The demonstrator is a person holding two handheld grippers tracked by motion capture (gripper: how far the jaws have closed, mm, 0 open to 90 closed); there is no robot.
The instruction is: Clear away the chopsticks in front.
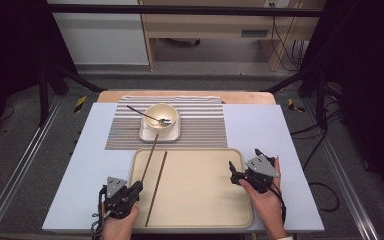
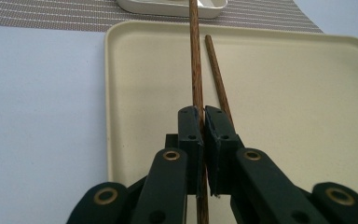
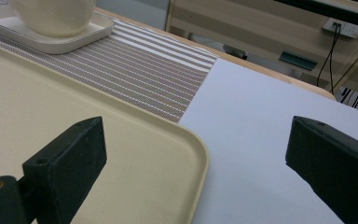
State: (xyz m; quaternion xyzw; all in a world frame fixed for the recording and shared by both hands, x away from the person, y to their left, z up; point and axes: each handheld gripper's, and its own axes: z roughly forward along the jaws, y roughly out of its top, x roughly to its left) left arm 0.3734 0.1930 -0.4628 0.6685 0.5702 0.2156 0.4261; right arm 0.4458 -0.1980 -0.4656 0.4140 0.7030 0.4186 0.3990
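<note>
My left gripper (image 1: pixel 138 187) is over the left part of the beige tray (image 1: pixel 205 200), shut on a brown chopstick (image 1: pixel 150 157) that reaches up past the tray's far rim toward the plate. In the left gripper view the jaws (image 2: pixel 203 114) pinch that chopstick (image 2: pixel 195 56), and a second chopstick (image 2: pixel 216 79) lies on the tray (image 2: pixel 284 93) just to its right. That second chopstick (image 1: pixel 156 189) lies lengthwise on the tray. My right gripper (image 1: pixel 244 160) sits at the tray's right edge, open with nothing between its jaws (image 3: pixel 196 154).
A cream bowl (image 1: pixel 161 116) with a metal spoon (image 1: pixel 152 118) stands on a square white plate (image 1: pixel 172 133) on a striped placemat (image 1: pixel 200 127) behind the tray. A pale blue mat (image 1: pixel 280 150) covers the table. Black frame posts stand at both sides.
</note>
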